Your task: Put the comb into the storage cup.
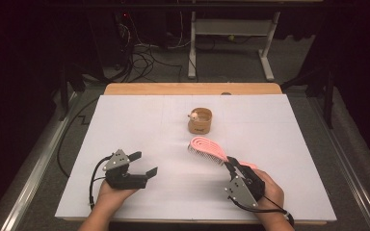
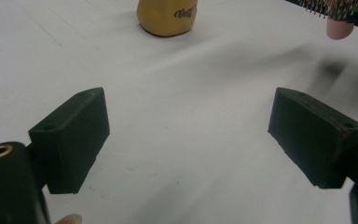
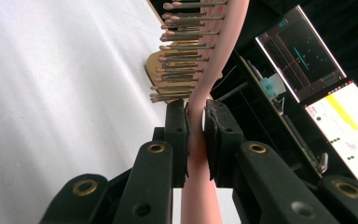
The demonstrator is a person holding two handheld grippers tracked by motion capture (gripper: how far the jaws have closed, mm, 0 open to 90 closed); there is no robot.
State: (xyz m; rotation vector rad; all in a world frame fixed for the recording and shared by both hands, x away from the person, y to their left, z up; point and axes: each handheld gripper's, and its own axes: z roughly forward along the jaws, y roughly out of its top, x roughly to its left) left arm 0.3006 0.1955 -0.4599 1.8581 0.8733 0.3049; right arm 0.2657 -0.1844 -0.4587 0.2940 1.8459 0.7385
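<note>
Clamping the pink hairbrush [image 3: 200, 135], right hand-held gripper [image 1: 233, 169] hides its handle.

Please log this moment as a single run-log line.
right gripper: shut on pink plastic hairbrush handle | left gripper: open, empty | round wooden cup: upright, beyond brush

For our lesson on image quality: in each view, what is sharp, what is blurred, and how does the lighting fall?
High view: white table sheet evenly lit, surroundings dark. Left gripper view: black jaws sharp, tan round wooden cup slightly soft, faint smeared shadows on the sheet. Right gripper view: pink plastic bristled hairbrush sharp near the jaws, sheet bright and washed out, glowing screens behind.
</note>
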